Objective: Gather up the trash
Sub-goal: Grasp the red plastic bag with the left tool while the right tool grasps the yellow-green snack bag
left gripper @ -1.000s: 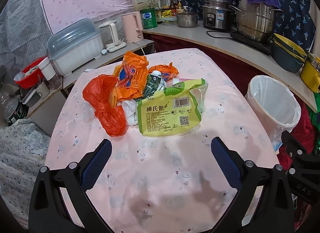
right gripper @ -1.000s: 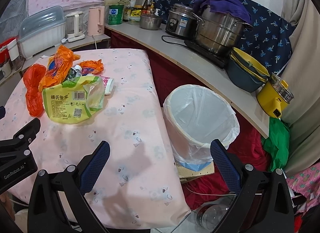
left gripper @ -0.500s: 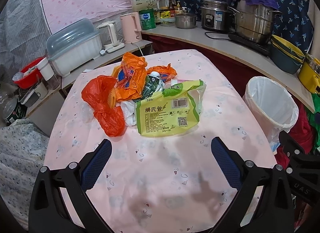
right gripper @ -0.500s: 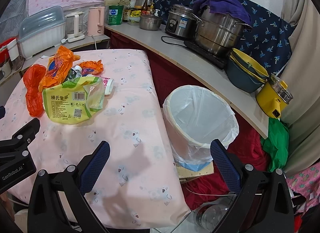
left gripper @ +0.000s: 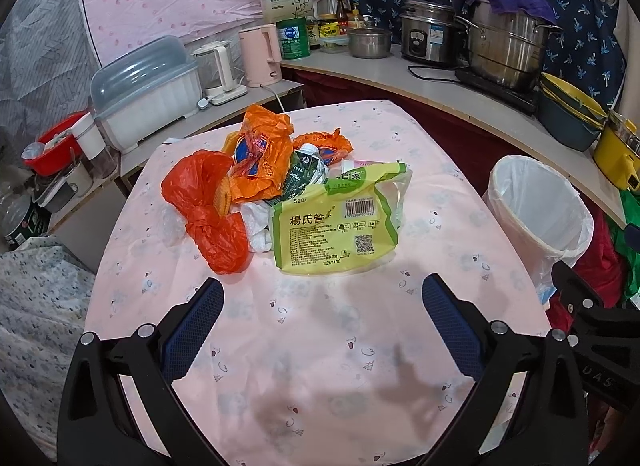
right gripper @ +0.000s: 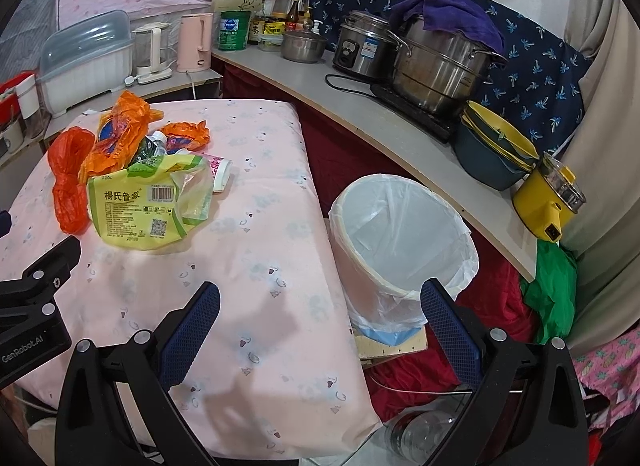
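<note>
A heap of trash lies on the pink-clothed table (left gripper: 320, 346): a yellow-green food bag (left gripper: 336, 225), a red plastic bag (left gripper: 208, 209), orange wrappers (left gripper: 260, 153), a crushed bottle (left gripper: 304, 169) and white plastic. The same bag shows in the right wrist view (right gripper: 140, 201). A bin with a white liner (left gripper: 540, 209) (right gripper: 400, 242) stands on the floor at the table's right edge. My left gripper (left gripper: 322, 298) is open and empty, above the table just short of the yellow-green bag. My right gripper (right gripper: 320, 306) is open and empty, over the table's right edge beside the bin.
A counter (right gripper: 360, 105) runs behind and to the right with steel pots (right gripper: 440, 65), a rice cooker (right gripper: 364, 49), stacked bowls (right gripper: 496, 145) and a yellow pot (right gripper: 552, 197). Kettles (left gripper: 260, 53) and a covered dish rack (left gripper: 148, 89) stand at the back left. A clear bottle (right gripper: 420, 430) lies on the floor.
Both grippers have drifted only slightly; the left view shifted a little so the trash heap sits slightly farther away. Both stay open and nothing was taken hold of.
</note>
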Tool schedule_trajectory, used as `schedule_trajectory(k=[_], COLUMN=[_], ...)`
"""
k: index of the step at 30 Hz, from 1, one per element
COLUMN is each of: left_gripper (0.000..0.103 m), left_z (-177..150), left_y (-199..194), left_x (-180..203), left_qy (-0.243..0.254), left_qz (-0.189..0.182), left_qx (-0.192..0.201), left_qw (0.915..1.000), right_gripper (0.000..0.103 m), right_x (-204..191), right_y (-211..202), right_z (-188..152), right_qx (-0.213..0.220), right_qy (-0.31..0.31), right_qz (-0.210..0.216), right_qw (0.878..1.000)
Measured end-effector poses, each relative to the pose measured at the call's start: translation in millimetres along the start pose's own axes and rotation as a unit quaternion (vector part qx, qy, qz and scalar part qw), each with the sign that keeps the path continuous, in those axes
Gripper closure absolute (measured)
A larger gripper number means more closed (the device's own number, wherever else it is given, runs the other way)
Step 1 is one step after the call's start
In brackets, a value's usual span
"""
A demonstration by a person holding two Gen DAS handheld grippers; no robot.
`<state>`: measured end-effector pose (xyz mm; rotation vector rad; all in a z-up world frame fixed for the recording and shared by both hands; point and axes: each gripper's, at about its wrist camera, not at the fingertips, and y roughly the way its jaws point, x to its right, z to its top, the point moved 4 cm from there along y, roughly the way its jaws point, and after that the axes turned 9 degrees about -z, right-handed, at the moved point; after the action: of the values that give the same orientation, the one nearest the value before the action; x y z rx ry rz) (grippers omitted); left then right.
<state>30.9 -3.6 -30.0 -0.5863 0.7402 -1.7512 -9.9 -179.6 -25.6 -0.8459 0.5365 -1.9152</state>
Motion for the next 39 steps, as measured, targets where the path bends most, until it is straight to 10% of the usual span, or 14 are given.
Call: schedule_trajectory(k=[13,39], left_gripper=[0.008,0.008], left_z=[3,20], left_y=[1,99], left_x=[-10,-177], left_qy=[-0.013,-0.149], left_qz=[0.001,0.043], left_qx=[0.009,-0.027], left_qw=[0.9999,0.9875], right_gripper=[0.007,0.015], right_x=[-5,-125], right_y=[6,79], right_z=[4,57], right_qx=[0.005,-0.007], right_qy=[0.017,0.01], right_qz=[-0.01,0.074], right_qw=[1.0,0.997])
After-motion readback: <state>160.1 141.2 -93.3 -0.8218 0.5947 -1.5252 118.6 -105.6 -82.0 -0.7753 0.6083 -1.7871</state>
